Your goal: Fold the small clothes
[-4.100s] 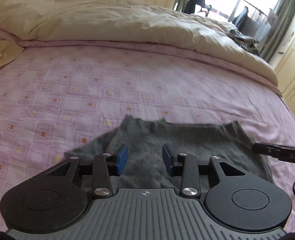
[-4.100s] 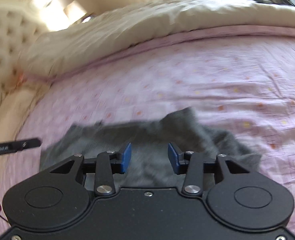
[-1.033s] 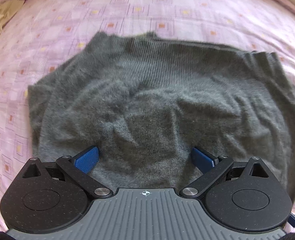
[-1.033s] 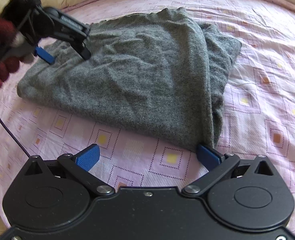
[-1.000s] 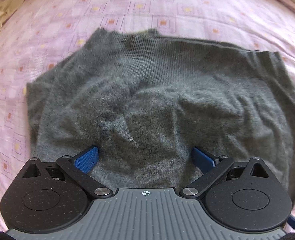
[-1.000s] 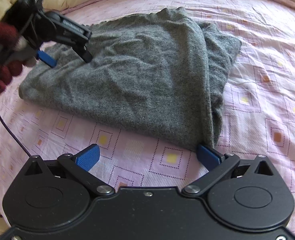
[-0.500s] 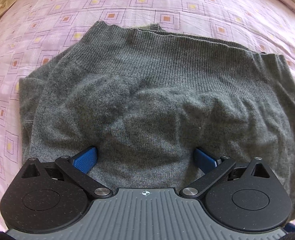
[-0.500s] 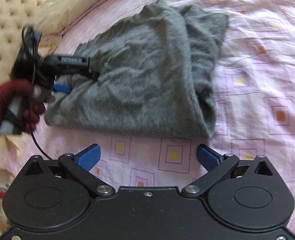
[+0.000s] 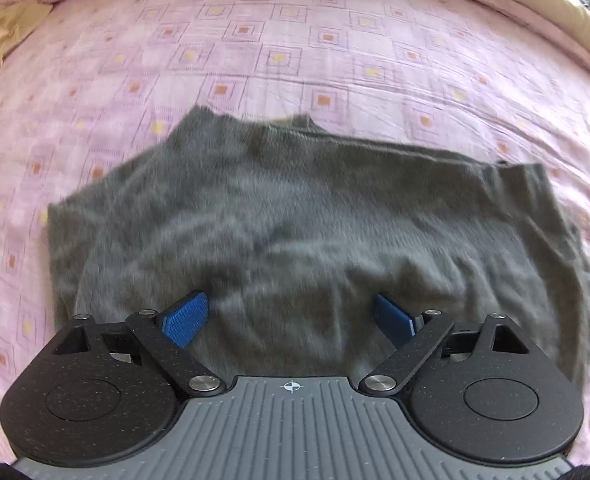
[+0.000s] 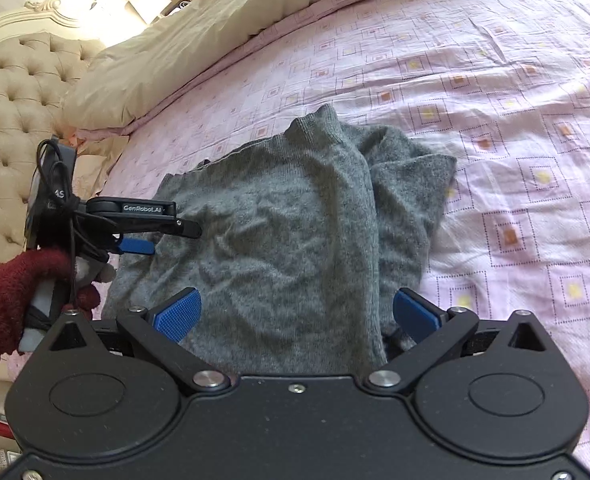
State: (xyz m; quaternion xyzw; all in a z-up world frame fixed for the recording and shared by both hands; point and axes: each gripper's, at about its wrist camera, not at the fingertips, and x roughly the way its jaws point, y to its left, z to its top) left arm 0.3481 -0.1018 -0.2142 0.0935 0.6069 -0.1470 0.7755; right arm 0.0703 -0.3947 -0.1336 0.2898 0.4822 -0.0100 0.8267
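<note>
The grey knit sweater (image 10: 295,232) is lying rumpled on the pink bedsheet (image 10: 515,128), long axis running nine to three. I'm holding my left gripper (image 10: 175,236) spread, empty, over its nine-o'clock edge; my right gripper (image 10: 297,316), also spread and empty, is hovering at six.

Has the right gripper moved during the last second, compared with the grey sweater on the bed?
Yes. The right gripper has come forward over the grey sweater; its open blue fingers, earlier short of the near edge, now straddle the cloth.

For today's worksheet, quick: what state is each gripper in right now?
Left gripper: open, holding nothing, over the grey sweater.
Right gripper: open, holding nothing, at the sweater's near edge.
</note>
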